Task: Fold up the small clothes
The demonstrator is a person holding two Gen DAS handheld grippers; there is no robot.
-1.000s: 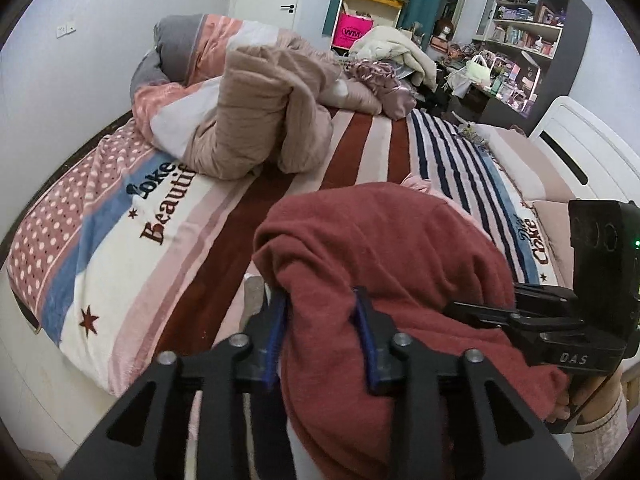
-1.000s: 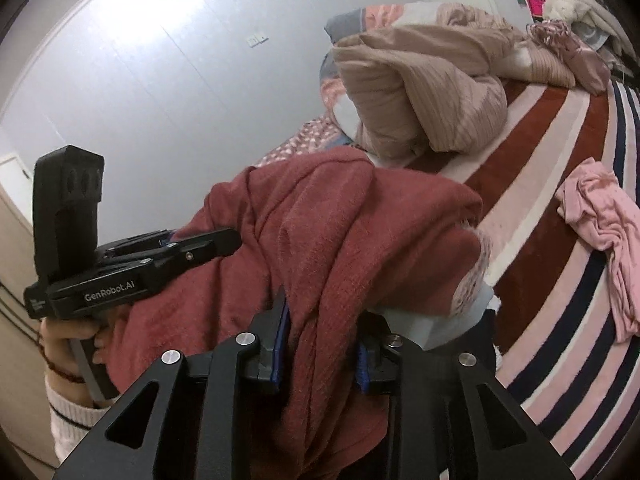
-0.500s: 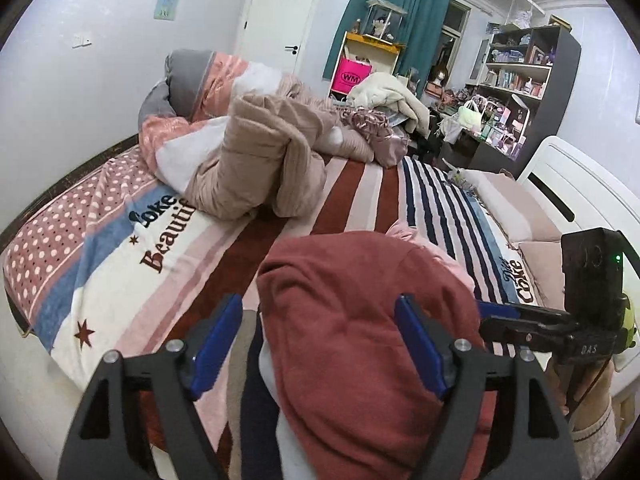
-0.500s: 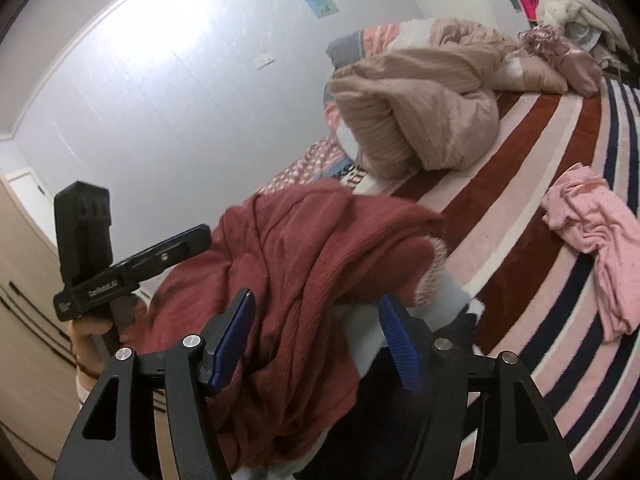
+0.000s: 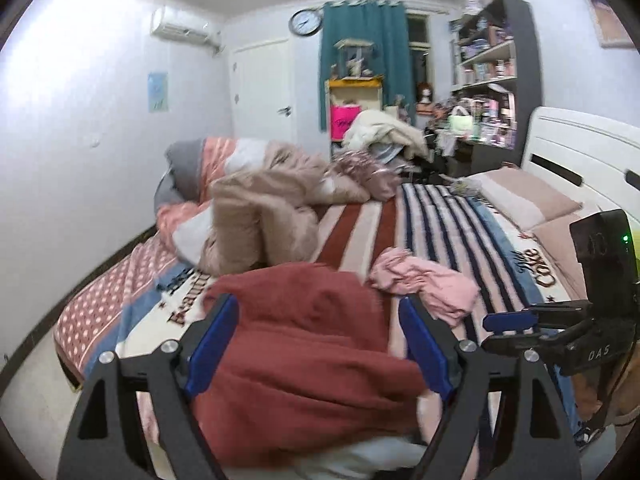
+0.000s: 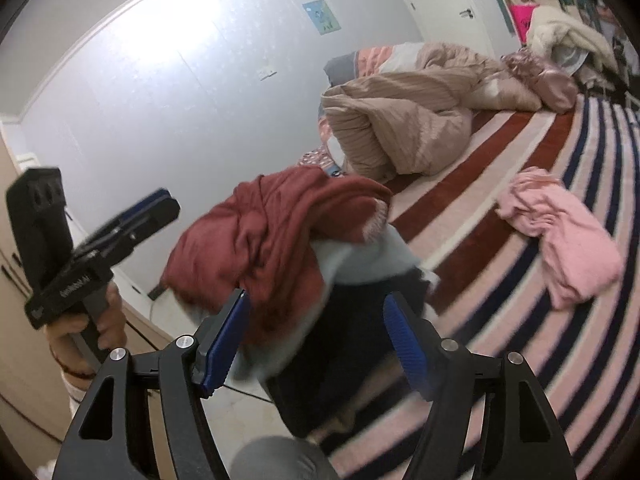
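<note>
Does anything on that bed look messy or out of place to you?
Yes. The dark red garment sits in a rumpled heap at the near edge of the striped bed, not folded flat. A pink garment lies crumpled and alone mid-bed. Both the left gripper and right gripper are open, holding nothing.

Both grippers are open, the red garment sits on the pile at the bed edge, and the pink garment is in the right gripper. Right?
Not quite. The pink garment lies loose on the striped blanket, apart from the open right gripper, as the right wrist view shows. The left gripper is open and the red garment rests on the pile.
</note>
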